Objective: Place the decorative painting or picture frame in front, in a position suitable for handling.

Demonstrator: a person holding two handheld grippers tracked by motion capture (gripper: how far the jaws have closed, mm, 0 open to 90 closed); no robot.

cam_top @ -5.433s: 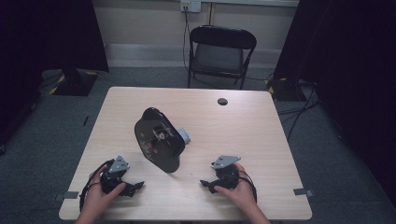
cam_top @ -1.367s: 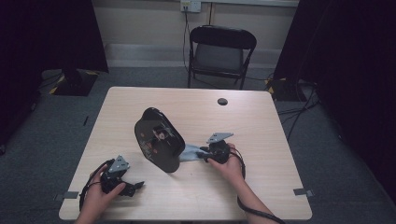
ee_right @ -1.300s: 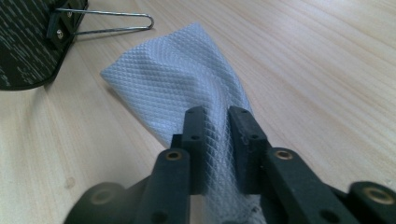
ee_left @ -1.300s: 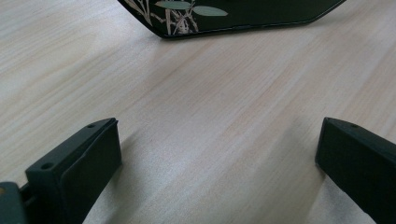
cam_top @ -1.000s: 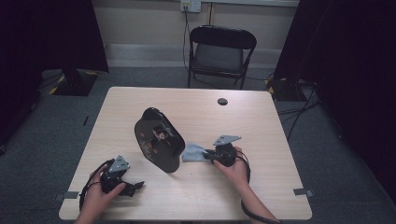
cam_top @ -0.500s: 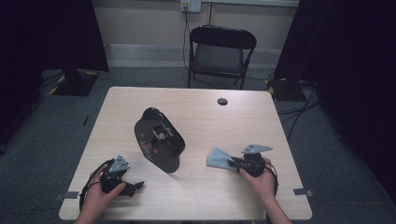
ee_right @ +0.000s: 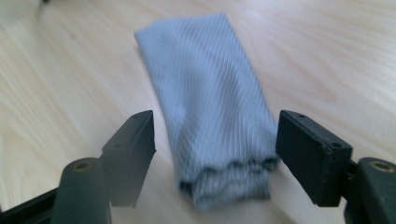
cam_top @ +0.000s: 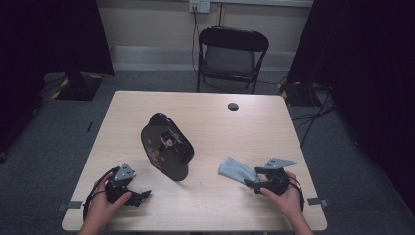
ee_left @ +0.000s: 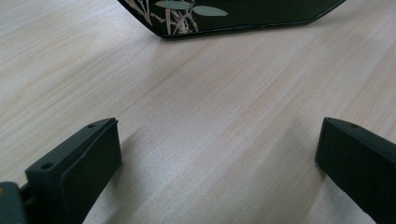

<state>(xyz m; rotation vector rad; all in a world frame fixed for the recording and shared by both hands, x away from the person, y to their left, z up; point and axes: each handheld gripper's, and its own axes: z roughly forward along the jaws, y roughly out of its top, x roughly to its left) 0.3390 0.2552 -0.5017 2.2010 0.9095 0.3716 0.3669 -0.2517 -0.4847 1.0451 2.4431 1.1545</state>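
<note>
step: you are releasing the folded pale-blue ribbed cloth [ee_right: 212,112] at near right | right gripper [ee_right: 215,156]: jaws just opening, spread around the cloth, not pinching | left gripper [ee_left: 217,163]: spread, idle | next: you are likely drawing back clear

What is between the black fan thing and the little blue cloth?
Nothing but bare table. In the high view, plain wood runs from the black fan to the blue cloth.

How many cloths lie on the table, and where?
1: a light blue cloth lies at the table's near right side, between the right gripper's open jaws.
</note>
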